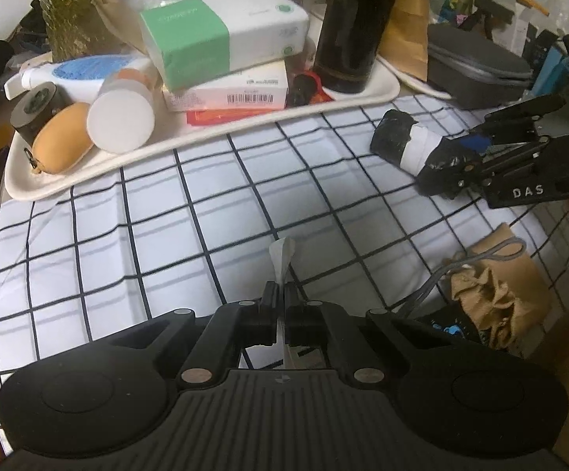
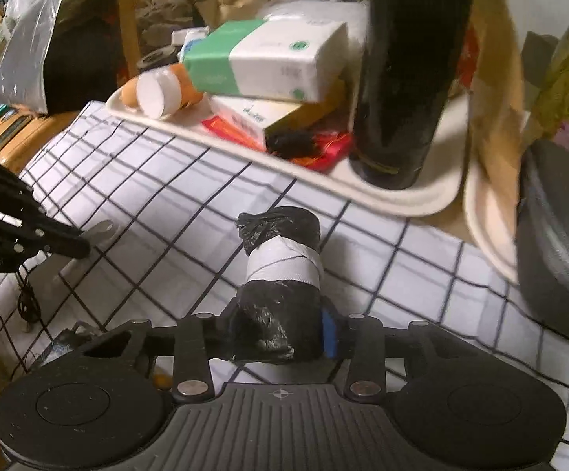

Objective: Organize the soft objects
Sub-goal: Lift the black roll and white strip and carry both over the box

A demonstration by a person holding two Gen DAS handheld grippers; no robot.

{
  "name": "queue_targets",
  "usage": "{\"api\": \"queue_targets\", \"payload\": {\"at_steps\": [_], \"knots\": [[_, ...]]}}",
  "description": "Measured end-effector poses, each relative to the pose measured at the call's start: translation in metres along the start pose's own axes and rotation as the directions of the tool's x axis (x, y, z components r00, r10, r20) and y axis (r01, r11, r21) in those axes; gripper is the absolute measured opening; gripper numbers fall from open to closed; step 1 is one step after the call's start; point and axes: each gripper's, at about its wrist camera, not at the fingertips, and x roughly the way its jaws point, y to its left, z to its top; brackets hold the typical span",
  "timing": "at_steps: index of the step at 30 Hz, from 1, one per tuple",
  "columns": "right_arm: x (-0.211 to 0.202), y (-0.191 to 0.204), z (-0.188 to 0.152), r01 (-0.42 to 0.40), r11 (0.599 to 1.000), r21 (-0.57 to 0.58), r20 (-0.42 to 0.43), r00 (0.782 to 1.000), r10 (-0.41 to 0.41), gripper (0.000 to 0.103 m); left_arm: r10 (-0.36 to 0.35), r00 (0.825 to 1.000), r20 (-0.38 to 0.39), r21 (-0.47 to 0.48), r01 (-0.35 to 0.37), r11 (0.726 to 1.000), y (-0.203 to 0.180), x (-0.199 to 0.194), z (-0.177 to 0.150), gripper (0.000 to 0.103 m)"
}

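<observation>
My right gripper [image 2: 280, 325] is shut on a roll of black plastic bags with a white band [image 2: 282, 263] and holds it above the checked cloth [image 2: 190, 212], short of the white tray [image 2: 410, 196]. The roll also shows in the left wrist view [image 1: 410, 143], in the right gripper [image 1: 457, 165]. My left gripper [image 1: 282, 294] is shut on a thin strip of white tissue [image 1: 282, 255] that sticks up between its fingers, low over the cloth [image 1: 127, 227]. The left gripper shows at the left edge of the right wrist view [image 2: 84, 245].
The white tray [image 1: 213, 137] holds a green-and-white tissue pack [image 1: 221, 35], boxes, a tall black bottle [image 1: 357, 23], a white-capped tube [image 1: 121, 119] and a tan pouch [image 1: 62, 139]. A grey case [image 1: 476, 66] lies at the right. A brown drawstring bag [image 1: 496, 286] lies by the cloth's near right.
</observation>
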Motion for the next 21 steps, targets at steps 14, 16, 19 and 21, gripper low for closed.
{"api": "queue_targets", "payload": {"at_steps": [14, 16, 19, 21], "knots": [[-0.063, -0.015, 0.009, 0.028, 0.999, 0.046, 0.119, 0.992, -0.034, 0.041, 0.000, 0.992, 0.123, -0.086, 0.011, 0.996, 0.016, -0.039, 0.011, 0.003], [-0.073, -0.017, 0.006, 0.032, 0.998, 0.059, 0.132, 0.990, -0.039, 0.041, -0.004, 0.990, 0.138, -0.095, 0.018, 0.995, 0.017, -0.044, 0.012, 0.003], [-0.090, -0.018, 0.003, 0.043, 0.997, 0.070, 0.156, 0.986, -0.054, 0.041, -0.011, 0.988, 0.155, -0.108, 0.028, 0.994, 0.017, -0.051, 0.012, 0.003], [-0.101, -0.017, 0.000, 0.048, 0.996, 0.076, 0.174, 0.983, -0.060, 0.041, -0.019, 0.987, 0.162, -0.106, 0.036, 0.994, 0.015, -0.054, 0.011, 0.003]]}}
